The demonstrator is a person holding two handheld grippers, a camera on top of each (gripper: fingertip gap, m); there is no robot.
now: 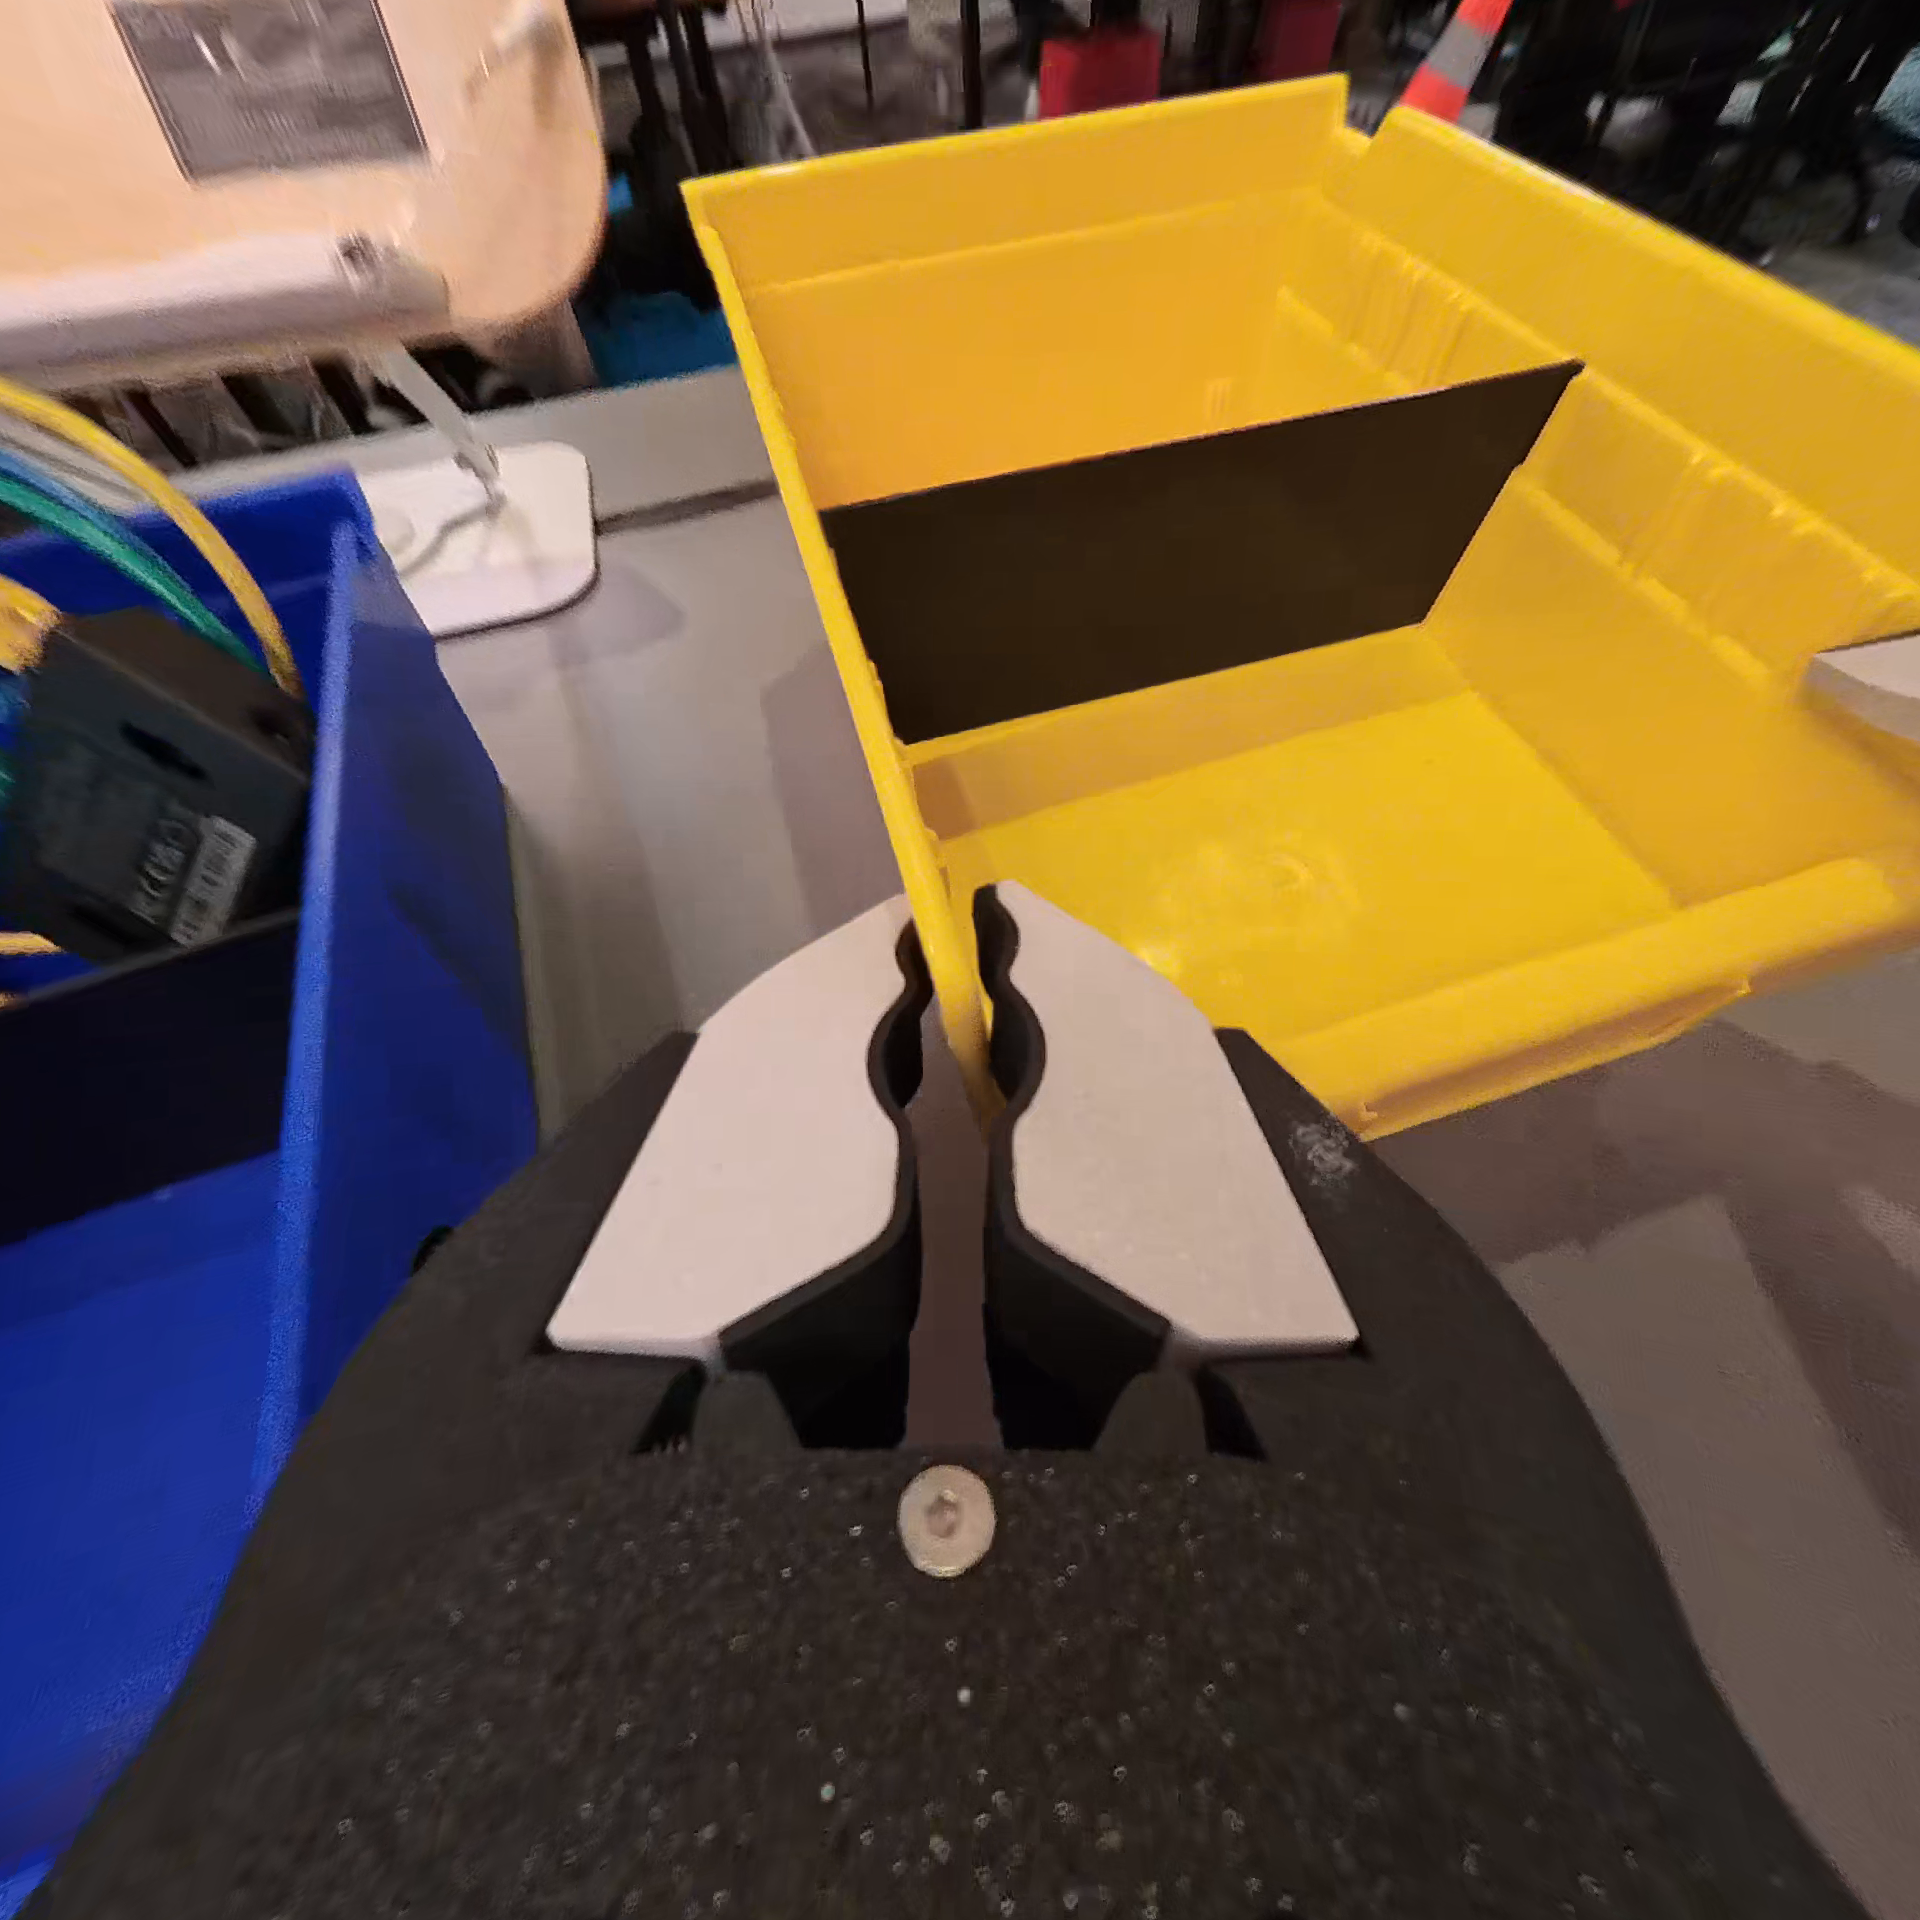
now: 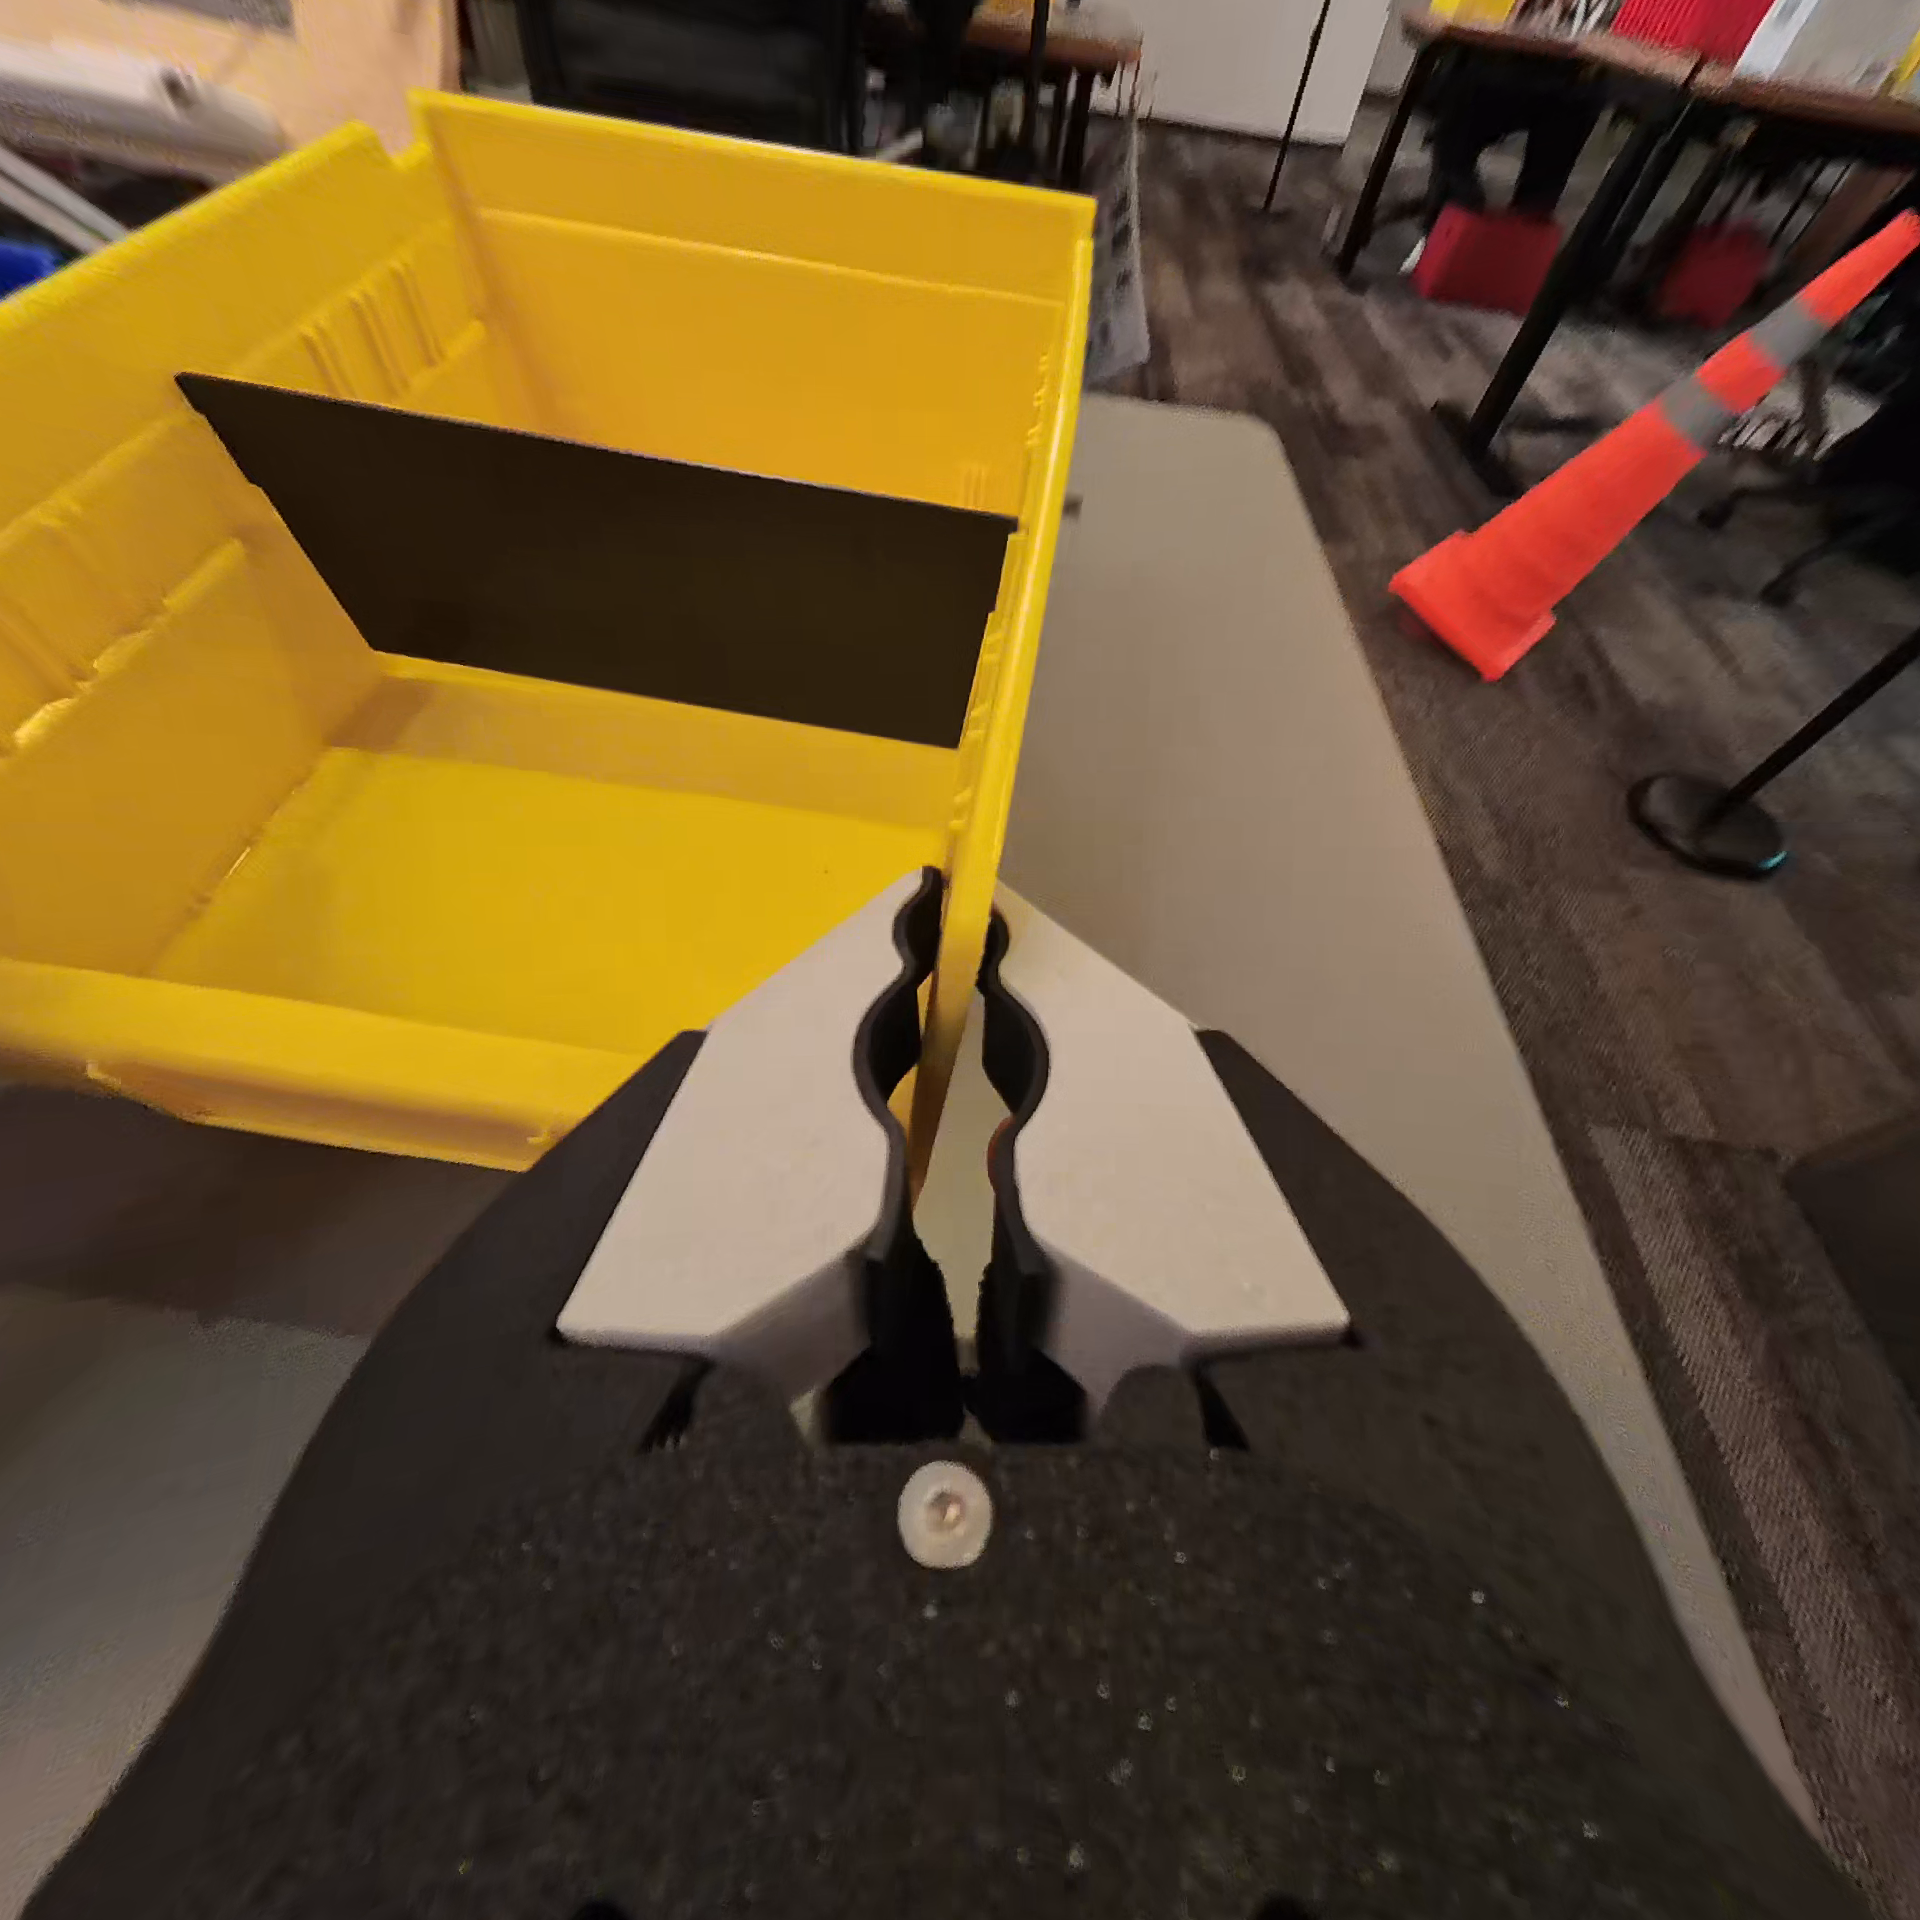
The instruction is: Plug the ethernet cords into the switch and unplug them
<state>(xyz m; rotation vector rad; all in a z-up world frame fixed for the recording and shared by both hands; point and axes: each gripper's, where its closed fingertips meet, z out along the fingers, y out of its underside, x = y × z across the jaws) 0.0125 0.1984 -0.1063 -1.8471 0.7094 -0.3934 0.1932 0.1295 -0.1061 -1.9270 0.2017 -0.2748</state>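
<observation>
On the grey table (image 1: 665, 790), the left gripper (image 1: 954, 935) pinched the yellow bin (image 1: 1351, 935) by its left wall, and the right gripper (image 2: 961, 914) pinched the opposite wall. Beside the bin's left edge, what seemed the black switch (image 1: 145, 790) sat among cords (image 1: 94, 520) inside a blue bin (image 1: 395, 935).

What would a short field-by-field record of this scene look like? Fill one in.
Left gripper: shut on the yellow bin's left wall
Right gripper: shut on the yellow bin's right wall
Yellow bin contents: nothing visible; black divider across the middle
Blue bin: left of yellow bin, holds black switch and cords
Surface: grey table
</observation>
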